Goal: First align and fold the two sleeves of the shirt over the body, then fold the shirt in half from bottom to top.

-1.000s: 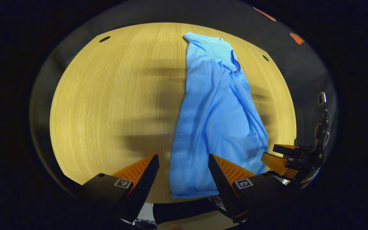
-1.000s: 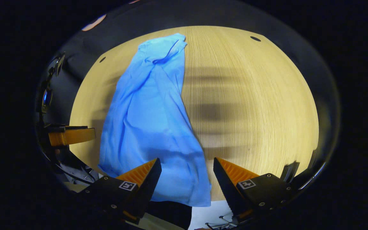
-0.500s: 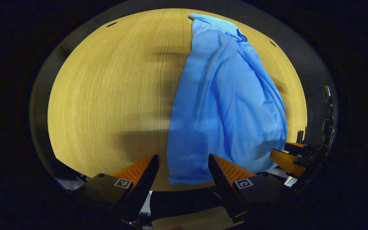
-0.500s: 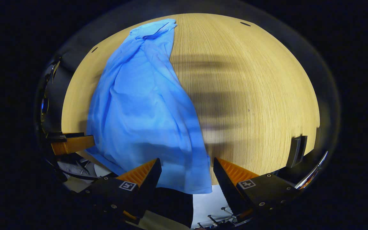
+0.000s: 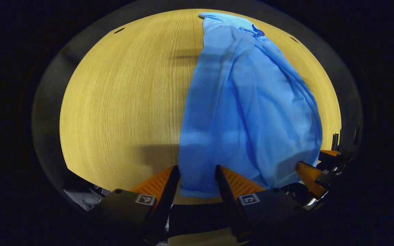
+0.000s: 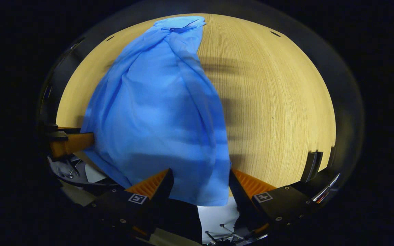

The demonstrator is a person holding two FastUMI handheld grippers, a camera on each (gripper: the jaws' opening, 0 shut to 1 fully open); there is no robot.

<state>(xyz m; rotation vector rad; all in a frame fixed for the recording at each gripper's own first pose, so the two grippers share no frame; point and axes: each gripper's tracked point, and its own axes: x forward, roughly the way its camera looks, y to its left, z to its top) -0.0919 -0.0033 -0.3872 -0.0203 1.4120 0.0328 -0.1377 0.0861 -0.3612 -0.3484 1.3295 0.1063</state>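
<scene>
A light blue shirt [image 5: 245, 102] lies lengthwise on the wooden table [image 5: 121, 102], sleeves folded in over the body and collar [image 5: 257, 31] at the far end. Its hem reaches the near table edge. My left gripper [image 5: 197, 171] is at the hem's left corner; its fingers stand partly closed with cloth between them and a gap still showing. My right gripper [image 6: 200, 174] is open at the hem's right corner, and the shirt [image 6: 159, 112] lies between its fingers. Each gripper also appears at the side of the other's view: the right gripper [image 5: 310, 172] and the left gripper [image 6: 70, 143].
The table's front edge runs just beneath both grippers, with floor and dark clutter below it. Small dark holes sit near the far corners [image 5: 119, 30] [image 6: 275, 33]. A dark object [image 6: 311, 165] stands at the table's right edge.
Both grippers have moved in closer to the shirt's hem. The left gripper's fingers have narrowed around the hem corner; the right gripper's have kept their spacing.
</scene>
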